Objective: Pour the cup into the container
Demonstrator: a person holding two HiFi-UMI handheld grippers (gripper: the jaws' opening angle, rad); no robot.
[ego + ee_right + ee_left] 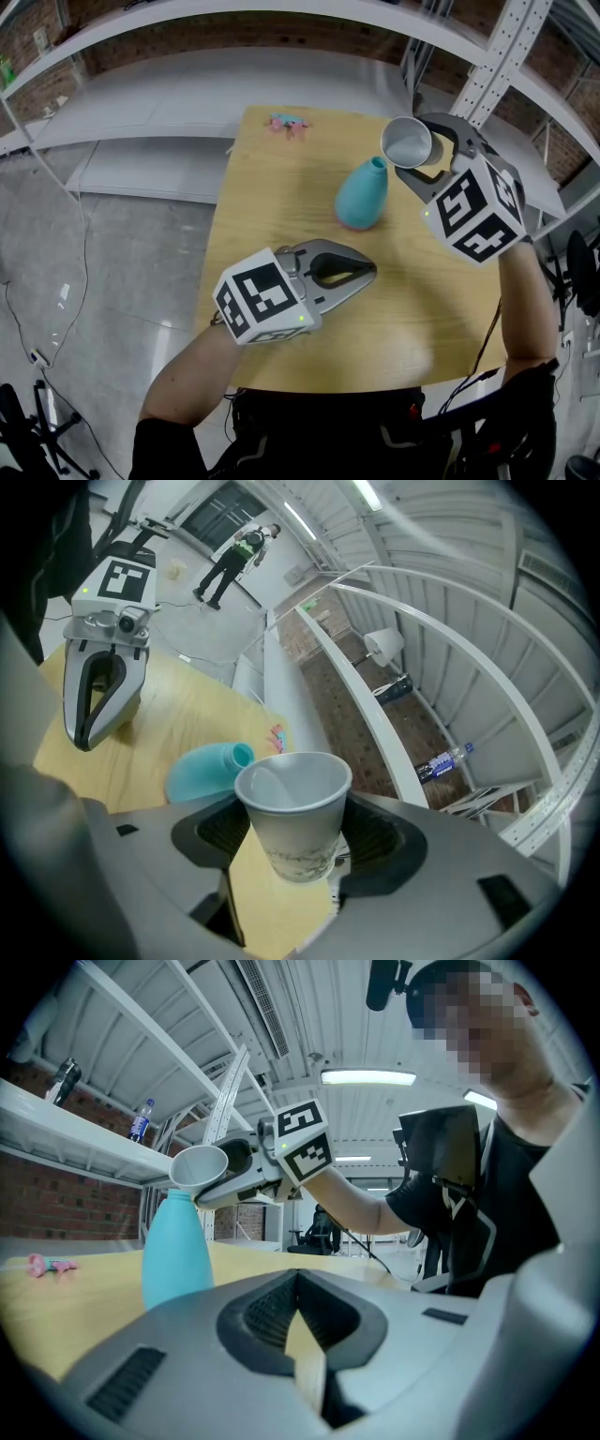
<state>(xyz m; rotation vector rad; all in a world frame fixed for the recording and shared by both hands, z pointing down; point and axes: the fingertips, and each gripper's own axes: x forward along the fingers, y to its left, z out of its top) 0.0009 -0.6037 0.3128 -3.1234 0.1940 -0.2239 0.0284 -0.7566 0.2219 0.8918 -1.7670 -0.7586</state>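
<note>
The right tool [424, 155] pinches a white paper cup [292, 813] by its sides. The cup is tipped, with its rim just above the narrow mouth of the blue bottle [362, 194] standing upright on the table [272, 197]. Pouring well likely needs the lip centred over that small opening and a slow roll. The left tool [361, 272], pressed together and empty, hangs nearby. The cup carries faint print low down, and no contents show inside.

Pretty bare workshop room: light wooden table [394, 319] on a shiny grey concrete floor [122, 272], white metal shelving [169, 103] behind it against a red brick wall [42, 19]. A long fluorescent tube light [367, 1077] glows overhead, and a plastic water bottle [140, 1121] sits on one shelf.
</note>
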